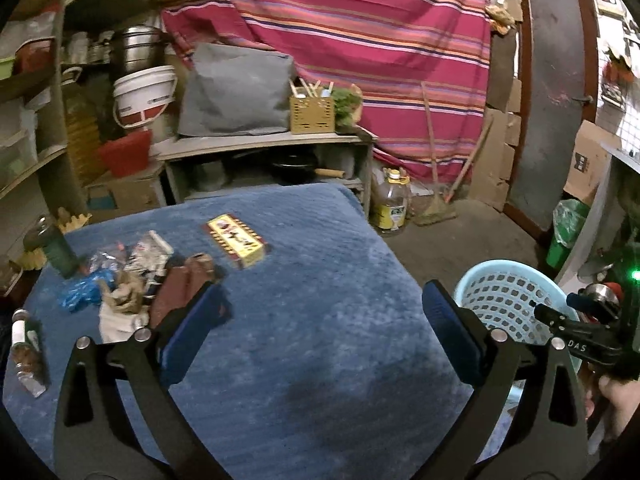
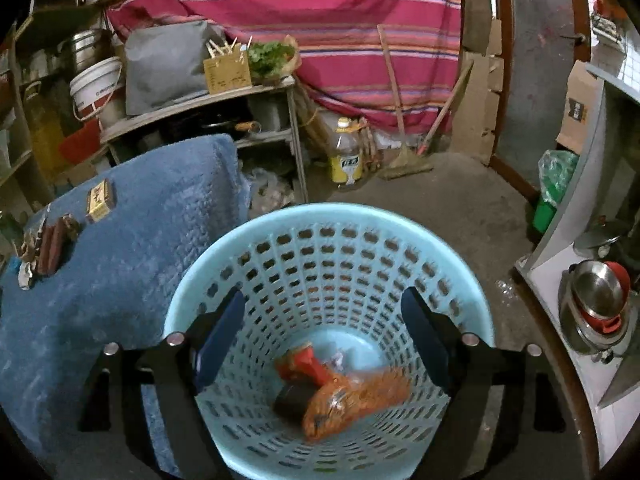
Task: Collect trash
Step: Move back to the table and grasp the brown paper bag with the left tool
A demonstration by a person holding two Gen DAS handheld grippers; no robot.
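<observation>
A striped red cloth (image 1: 340, 40) hangs across the back of the room, with a grey shelf (image 1: 264, 140) and a white bucket (image 1: 144, 92) before it. The worktop (image 1: 304, 280) wears a blue blanket; beside its right edge stands the pale blue basket (image 2: 328, 232) on the concrete floor (image 2: 440, 200). The left tongs (image 1: 316, 332) hover spread wide and empty above the blanket. The right tongs (image 2: 324, 336) hang agape over the basket's mouth, gripping nothing. Inside lie an orange wrapper (image 2: 352, 400) and a dark can (image 2: 292, 400). A trash heap (image 1: 132, 280) and a yellow box (image 1: 237, 240) sit on the blanket's left side.
</observation>
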